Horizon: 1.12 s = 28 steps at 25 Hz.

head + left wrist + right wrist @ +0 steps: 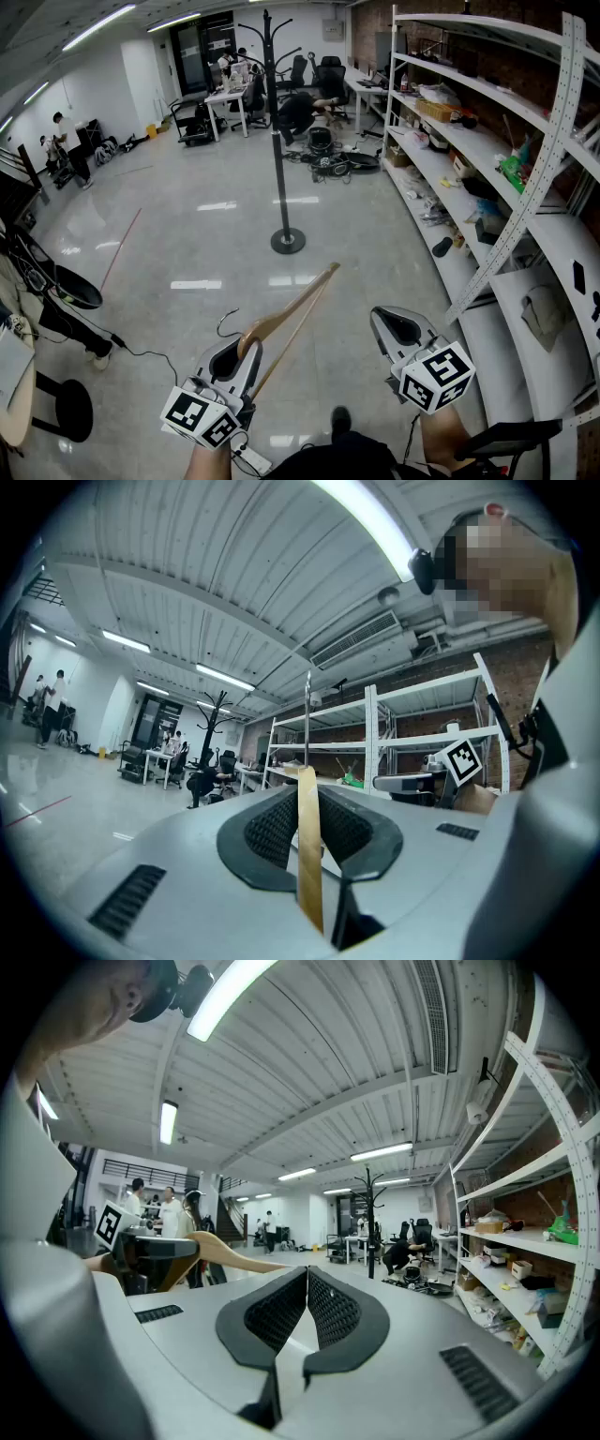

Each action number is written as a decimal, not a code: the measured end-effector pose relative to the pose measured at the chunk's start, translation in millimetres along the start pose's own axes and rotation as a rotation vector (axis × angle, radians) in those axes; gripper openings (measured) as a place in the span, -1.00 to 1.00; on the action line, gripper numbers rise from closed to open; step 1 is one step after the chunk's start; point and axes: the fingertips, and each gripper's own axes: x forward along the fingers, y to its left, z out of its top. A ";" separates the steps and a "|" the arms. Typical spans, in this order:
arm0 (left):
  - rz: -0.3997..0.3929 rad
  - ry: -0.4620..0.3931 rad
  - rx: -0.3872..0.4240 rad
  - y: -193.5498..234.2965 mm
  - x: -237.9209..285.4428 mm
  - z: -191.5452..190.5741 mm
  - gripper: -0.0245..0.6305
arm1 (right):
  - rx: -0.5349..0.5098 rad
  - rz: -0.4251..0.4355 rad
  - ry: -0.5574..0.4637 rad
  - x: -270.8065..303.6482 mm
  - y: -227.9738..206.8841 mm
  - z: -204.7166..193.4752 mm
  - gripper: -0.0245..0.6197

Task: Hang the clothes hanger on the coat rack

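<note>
Low at the left of the head view, the left gripper (236, 364) is clamped on the wooden clothes hanger (295, 314). It grips near the neck, where the metal hook (225, 325) curls out to the left just above the jaws. The left gripper view shows the wood standing edge-on between the two dark ribbed pads, which press it from both sides. From that grip the hanger's arm and lower bar slant up and to the right over the glossy grey floor (187, 234). Their far tip is held in the air, roughly between the two grippers. The right gripper (401, 328) sits low at the right, apart from the hanger. Its own view shows its jaws drawn together, tips touching, with nothing caught between them (the hanger appears there only off to the left, in the other gripper's hold). The black coat rack (277, 131) stands upright on its round base (288, 241) out on the open floor, well ahead of both grippers. Curved pegs branch out at its top, and the hanger is well apart from it. White shelving (487, 141) runs along the brick wall on the right, its shelves cluttered with small items too small to name. At the far end of the room are desks and office chairs. One person (302, 111) is bent low beside the chairs, and another person (67, 145) stands near the left wall.
</note>
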 end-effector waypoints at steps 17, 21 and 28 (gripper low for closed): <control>0.050 0.042 -0.029 58.3 170.2 -5.5 -0.77 | 0.036 0.041 0.017 104.2 -157.5 0.9 -0.90; 0.034 0.045 -0.032 87.4 205.1 -13.1 -0.77 | 0.031 0.024 0.032 139.6 -183.5 -6.1 -0.90; -0.018 0.039 -0.016 158.7 269.4 -15.5 -0.77 | 0.010 -0.006 0.043 225.3 -219.2 -0.5 -0.90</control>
